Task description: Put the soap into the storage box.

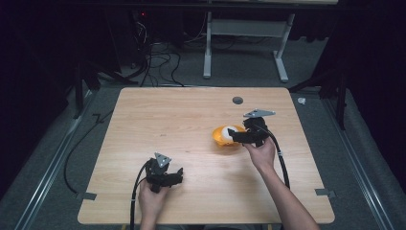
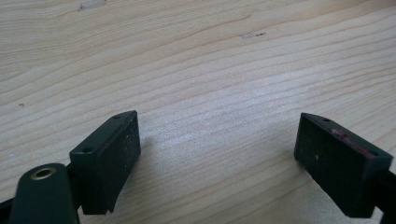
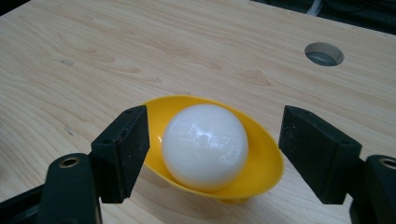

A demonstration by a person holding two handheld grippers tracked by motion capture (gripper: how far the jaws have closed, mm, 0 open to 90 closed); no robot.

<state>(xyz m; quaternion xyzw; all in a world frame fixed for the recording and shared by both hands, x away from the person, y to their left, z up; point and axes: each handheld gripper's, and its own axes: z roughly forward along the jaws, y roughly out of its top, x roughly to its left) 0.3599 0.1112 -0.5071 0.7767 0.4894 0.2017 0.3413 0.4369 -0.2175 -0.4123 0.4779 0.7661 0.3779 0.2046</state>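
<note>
A white ball (image 3: 205, 145) rests in a shallow yellow bowl (image 3: 261, 163) on the wooden table (image 1: 191, 120). In the high view the bowl (image 1: 219, 136) sits right of centre, with the ball (image 1: 229, 130) partly behind my right gripper (image 1: 234, 135). The right gripper (image 3: 212, 154) is open, its jaws standing either side of the ball and bowl without touching the ball. My left gripper (image 1: 178, 176) rests low near the front left of the table. It (image 2: 217, 158) is open over bare wood, with nothing between its jaws.
A round cable hole (image 1: 237, 100) sits in the table top behind the bowl, also seen as a hole (image 3: 324, 53) in the right gripper view. Black cables trail from both grippers toward the front edge. A white table frame (image 1: 246, 38) stands on the floor beyond.
</note>
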